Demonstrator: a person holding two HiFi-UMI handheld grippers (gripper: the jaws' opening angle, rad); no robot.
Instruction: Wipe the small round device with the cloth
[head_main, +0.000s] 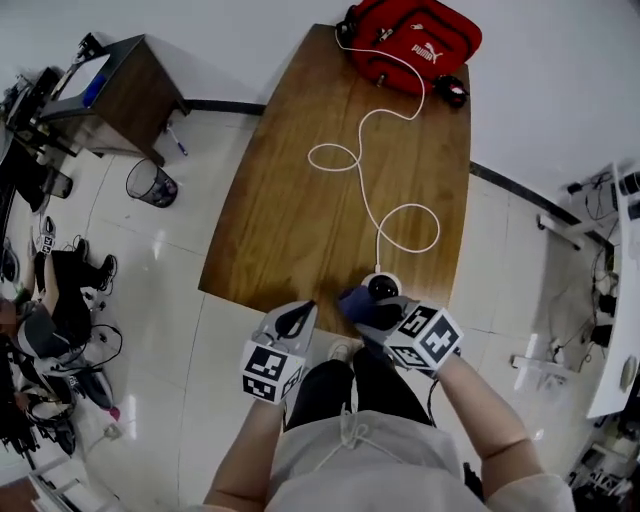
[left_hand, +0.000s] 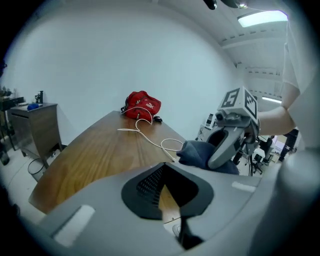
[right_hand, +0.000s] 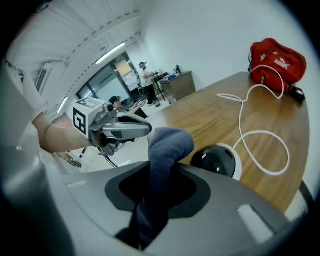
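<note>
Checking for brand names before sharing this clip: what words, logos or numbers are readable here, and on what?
"PUMA", in white print, on the red bag.
Left marker cube and right marker cube: black-and-white patterns only, no words.
Small round device: no print readable.

red bag (head_main: 412, 40) | white cable (head_main: 375, 225) | wooden table (head_main: 290, 230) | wire bin (head_main: 152, 184)

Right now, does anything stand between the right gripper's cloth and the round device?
Nothing visible. The dark blue cloth in the right gripper is close beside the black-domed white round device; its white cable trails away.
</note>
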